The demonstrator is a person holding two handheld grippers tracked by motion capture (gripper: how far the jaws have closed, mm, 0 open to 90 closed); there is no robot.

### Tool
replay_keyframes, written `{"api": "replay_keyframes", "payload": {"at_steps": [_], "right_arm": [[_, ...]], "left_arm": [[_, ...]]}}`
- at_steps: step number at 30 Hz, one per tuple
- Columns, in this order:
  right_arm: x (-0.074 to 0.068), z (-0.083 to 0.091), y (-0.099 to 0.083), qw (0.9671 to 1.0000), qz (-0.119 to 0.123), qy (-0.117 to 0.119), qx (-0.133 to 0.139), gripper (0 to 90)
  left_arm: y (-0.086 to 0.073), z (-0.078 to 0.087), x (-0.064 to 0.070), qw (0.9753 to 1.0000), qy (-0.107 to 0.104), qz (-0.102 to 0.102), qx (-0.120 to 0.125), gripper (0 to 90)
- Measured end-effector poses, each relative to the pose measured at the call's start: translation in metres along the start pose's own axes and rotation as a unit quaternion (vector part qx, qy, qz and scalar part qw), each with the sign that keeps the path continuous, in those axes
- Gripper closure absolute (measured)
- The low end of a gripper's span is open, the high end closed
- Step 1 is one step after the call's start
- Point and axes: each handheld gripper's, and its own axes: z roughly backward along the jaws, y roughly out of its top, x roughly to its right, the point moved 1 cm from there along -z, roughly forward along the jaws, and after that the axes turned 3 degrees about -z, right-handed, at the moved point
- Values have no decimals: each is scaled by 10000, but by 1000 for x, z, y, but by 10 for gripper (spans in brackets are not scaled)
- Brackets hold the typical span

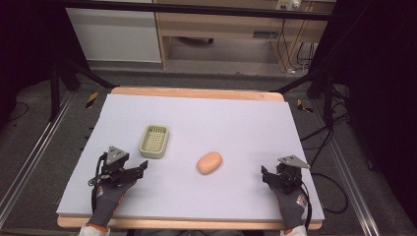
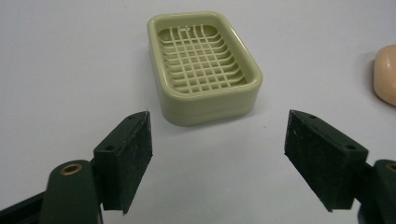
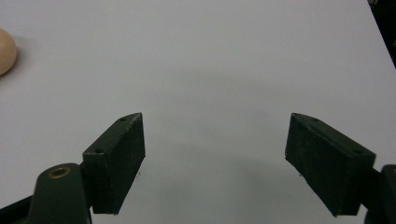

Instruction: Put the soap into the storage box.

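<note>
Nothing begun: left gripper (image 1: 142,168) and right gripper (image 1: 264,173), lower frame, both gape wide and empty; soap (image 1: 209,162) lies centre, outside the green dish (image 1: 154,141).

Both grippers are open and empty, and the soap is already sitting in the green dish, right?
Not quite. The soap lies on the bare table, apart from the dish, which is empty; the high view shows it. The left gripper and right gripper are indeed open and empty.
</note>
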Motion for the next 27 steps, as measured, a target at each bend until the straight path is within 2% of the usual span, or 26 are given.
{"api": "replay_keyframes", "payload": {"at_steps": [9, 18, 27], "right_arm": [[-2, 1, 0, 10000, 22, -36, 3, 188], [-5, 0, 0, 9999, 91, -53, -13, 180], [-8, 1, 0, 9999, 139, -38, 33, 174]], "left_arm": [[3, 3, 7, 9999, -127, -30, 70, 224], [8, 3, 17, 9995, -226, -209, 89, 223], [16, 0, 37, 9981, -461, -394, 95, 222]]}}
